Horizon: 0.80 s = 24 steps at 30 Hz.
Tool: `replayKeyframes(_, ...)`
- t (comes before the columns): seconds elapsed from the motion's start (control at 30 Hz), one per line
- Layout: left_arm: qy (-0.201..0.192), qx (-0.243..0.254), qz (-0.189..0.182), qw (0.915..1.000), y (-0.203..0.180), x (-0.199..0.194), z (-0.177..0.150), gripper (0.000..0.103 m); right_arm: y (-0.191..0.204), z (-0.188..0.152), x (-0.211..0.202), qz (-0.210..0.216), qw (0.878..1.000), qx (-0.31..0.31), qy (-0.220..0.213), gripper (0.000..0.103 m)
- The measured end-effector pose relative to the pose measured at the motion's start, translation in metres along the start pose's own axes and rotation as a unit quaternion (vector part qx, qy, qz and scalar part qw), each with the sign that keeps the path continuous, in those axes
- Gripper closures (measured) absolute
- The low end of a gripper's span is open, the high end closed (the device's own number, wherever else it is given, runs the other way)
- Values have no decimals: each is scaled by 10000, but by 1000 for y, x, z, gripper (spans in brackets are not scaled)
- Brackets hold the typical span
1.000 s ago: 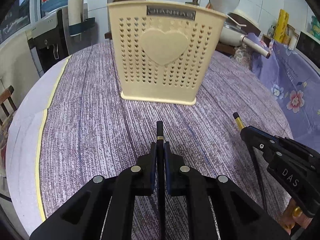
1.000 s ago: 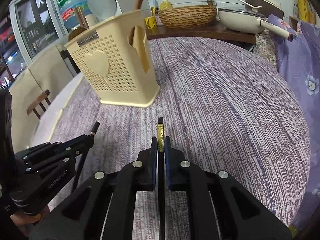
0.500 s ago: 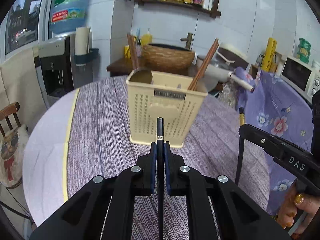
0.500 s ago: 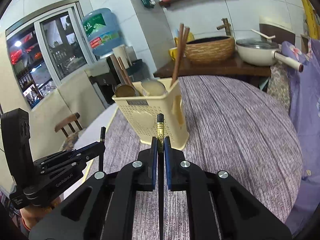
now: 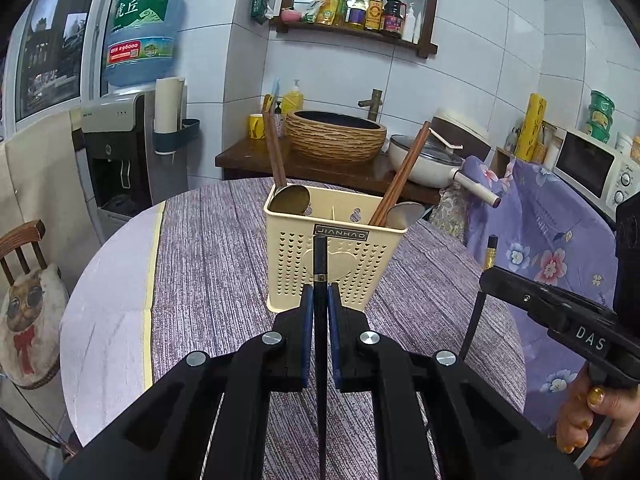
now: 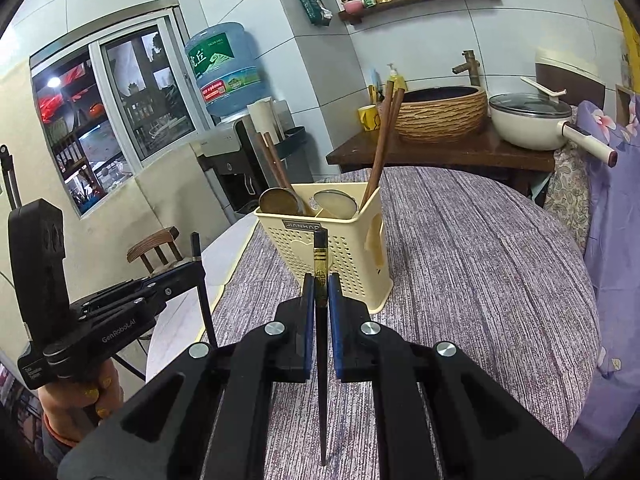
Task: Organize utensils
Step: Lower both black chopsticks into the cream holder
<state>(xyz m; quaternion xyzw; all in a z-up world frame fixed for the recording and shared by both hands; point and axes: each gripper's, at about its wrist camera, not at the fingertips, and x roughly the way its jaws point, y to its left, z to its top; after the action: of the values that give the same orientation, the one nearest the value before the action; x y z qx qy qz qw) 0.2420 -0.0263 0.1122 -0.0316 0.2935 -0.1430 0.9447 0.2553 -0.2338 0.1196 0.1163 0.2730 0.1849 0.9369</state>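
Black lacquered chopsticks, one clamped in the left gripper [image 5: 320,304] and one [image 6: 320,264] in the right gripper [image 6: 320,300], have risen clear of the purple woven tablecloth [image 5: 208,280]. The cream perforated plastic utensil holder [image 5: 334,264], earlier looming close, now stands lower ahead, so dropping both in looks next.

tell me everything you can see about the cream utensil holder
The cream utensil holder is a perforated plastic box with heart-shaped holes, a raised heart and a dark nameplate on its front. It stands upright on the purple striped tablecloth, divided inside, holding wooden chopsticks and two ladles. Neither gripper touches it.
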Motion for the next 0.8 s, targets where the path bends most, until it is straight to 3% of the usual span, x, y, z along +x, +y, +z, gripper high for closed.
replayKeyframes(0.43, -305, 55, -24, 9995, 2, -18, 33, 95, 23, 37, -14, 189, 9992, -242, -264, 95)
replayKeyframes(0.67, -580, 96, -205, 9981, -1, -41, 85, 95, 47, 89, -27, 252, 9973, -502, -475, 95)
replayKeyframes(0.8, -851, 97, -203, 9961, -4, -57, 126, 95, 61, 131, -36, 65, 9951, -639, -758, 95)
